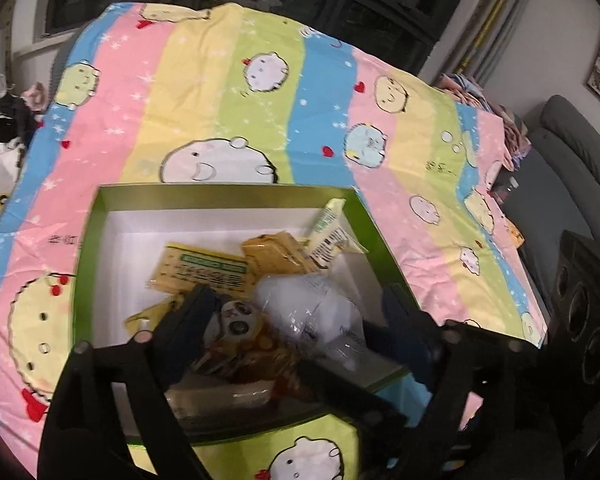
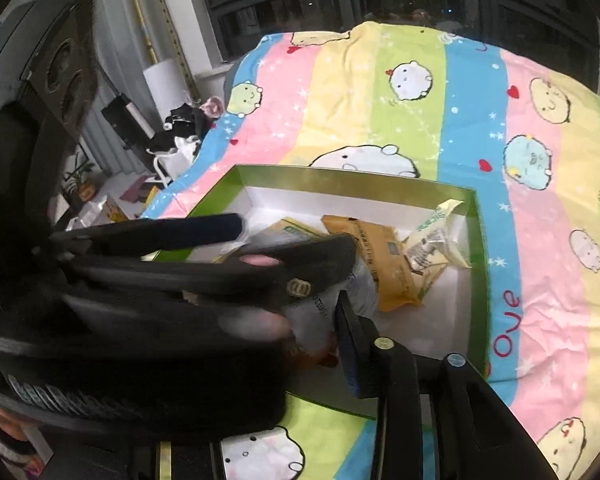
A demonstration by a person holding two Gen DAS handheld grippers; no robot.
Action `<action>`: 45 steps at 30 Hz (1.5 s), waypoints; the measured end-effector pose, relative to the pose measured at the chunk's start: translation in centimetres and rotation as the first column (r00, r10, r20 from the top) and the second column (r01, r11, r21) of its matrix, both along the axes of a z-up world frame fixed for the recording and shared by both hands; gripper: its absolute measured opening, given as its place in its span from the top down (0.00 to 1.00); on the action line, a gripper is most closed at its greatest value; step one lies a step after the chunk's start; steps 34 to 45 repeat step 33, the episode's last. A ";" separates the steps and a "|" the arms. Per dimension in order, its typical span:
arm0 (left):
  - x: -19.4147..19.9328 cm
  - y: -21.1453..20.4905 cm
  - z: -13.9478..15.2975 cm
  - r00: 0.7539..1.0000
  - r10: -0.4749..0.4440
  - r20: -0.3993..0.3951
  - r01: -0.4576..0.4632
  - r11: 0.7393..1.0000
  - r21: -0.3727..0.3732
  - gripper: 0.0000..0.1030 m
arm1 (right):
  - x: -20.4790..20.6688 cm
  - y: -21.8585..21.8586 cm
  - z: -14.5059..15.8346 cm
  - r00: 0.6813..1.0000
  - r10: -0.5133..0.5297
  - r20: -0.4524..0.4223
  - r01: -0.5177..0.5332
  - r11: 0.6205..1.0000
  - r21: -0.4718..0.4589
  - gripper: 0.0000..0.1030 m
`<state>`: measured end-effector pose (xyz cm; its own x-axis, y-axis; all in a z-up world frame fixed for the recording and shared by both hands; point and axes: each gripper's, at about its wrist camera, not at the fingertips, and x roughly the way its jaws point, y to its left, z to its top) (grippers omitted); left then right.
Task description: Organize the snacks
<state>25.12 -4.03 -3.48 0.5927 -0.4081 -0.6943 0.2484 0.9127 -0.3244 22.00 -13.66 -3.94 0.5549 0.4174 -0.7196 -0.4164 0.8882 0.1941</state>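
Left wrist view
Cloth: a thin, creased cotton sheet [image 1: 220,92] in pastel stripes with round cartoon faces covers the bench.
Box: a shallow rectangular cardboard box [image 1: 86,248], green rim and walls, white inside, lies near the bench's near edge.
Snacks: all inside the box, toward its right and near side. A flat yellow sachet [image 1: 204,272], a puffy orange-yellow packet [image 1: 278,254] and a pale green-printed packet [image 1: 328,232] leaning on the right wall; a crinkly clear plastic bag [image 1: 312,308]; a glossy packet with a panda face [image 1: 236,320].
Left claw: the left claw [image 1: 296,312] is released, its dark flat fingers spread wide on either side of the panda packet and clear bag, pads pressing on neither.

Right wrist view
Box: the same green-walled box [image 2: 478,264] sits on the striped sheet [image 2: 540,240].
Snacks: orange-yellow packet [image 2: 384,256] and green-printed packet [image 2: 432,236] lie by the right wall.
Right claw: the right claw [image 2: 328,280] is over the box's near end; the clear bag [image 2: 340,296] lies between its black fingers, but blur hides whether they are pressing on it.
Left claw: crosses the frame from the left, above the box.
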 end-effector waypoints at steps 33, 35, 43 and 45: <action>-7.9 3.7 11.4 0.961 0.219 0.166 -0.255 0.938 0.234 0.01 | -5.5 -3.0 11.1 0.982 -0.163 0.096 0.166 0.986 -0.024 0.21; -7.9 3.7 11.4 0.961 0.219 0.166 -0.255 0.938 0.234 0.01 | -5.5 -3.0 11.1 0.982 -0.163 0.096 0.166 0.986 -0.024 0.21; -7.9 3.7 11.4 0.961 0.219 0.166 -0.255 0.938 0.234 0.01 | -5.5 -3.0 11.1 0.982 -0.163 0.096 0.166 0.986 -0.024 0.21; -7.9 3.7 11.4 0.961 0.219 0.166 -0.255 0.938 0.234 0.01 | -5.5 -3.0 11.1 0.982 -0.163 0.096 0.166 0.986 -0.024 0.21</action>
